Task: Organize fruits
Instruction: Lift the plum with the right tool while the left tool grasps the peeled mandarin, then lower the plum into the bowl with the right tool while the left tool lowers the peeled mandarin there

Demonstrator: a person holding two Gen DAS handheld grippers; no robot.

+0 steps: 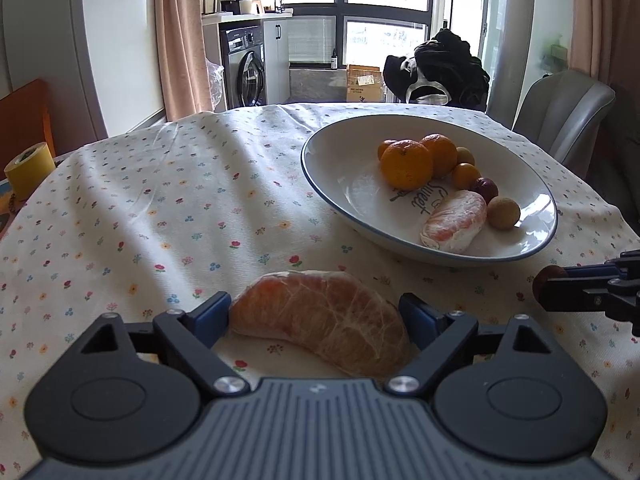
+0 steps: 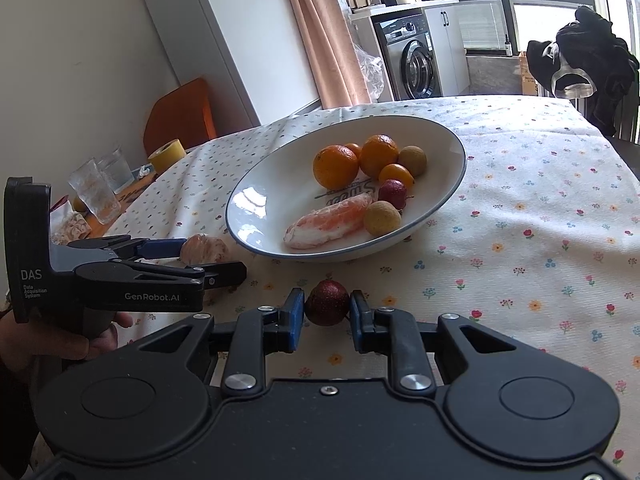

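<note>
A peeled orange piece (image 1: pixel 320 320) sits between the blue pads of my left gripper (image 1: pixel 316 310), which is shut on it just above the floral tablecloth. In the right wrist view my right gripper (image 2: pixel 326 304) is shut on a small dark red fruit (image 2: pixel 326 302), close in front of the white blue-rimmed plate (image 2: pixel 260 208). The plate (image 1: pixel 352 188) holds two oranges (image 1: pixel 406 164), a second peeled piece (image 1: pixel 454 222), a kumquat, pale round fruits and a red fruit. The left gripper (image 2: pixel 212 259) is left of the plate; the right gripper (image 1: pixel 546 284) enters at the right edge.
A yellow tape roll (image 1: pixel 30 168) and two glasses (image 2: pixel 96 192) stand at the table's left side. A grey chair (image 1: pixel 568 112) and a chair draped with dark clothes (image 1: pixel 440 68) stand behind the table. A person's hand (image 2: pixel 92 340) holds the left gripper's handle.
</note>
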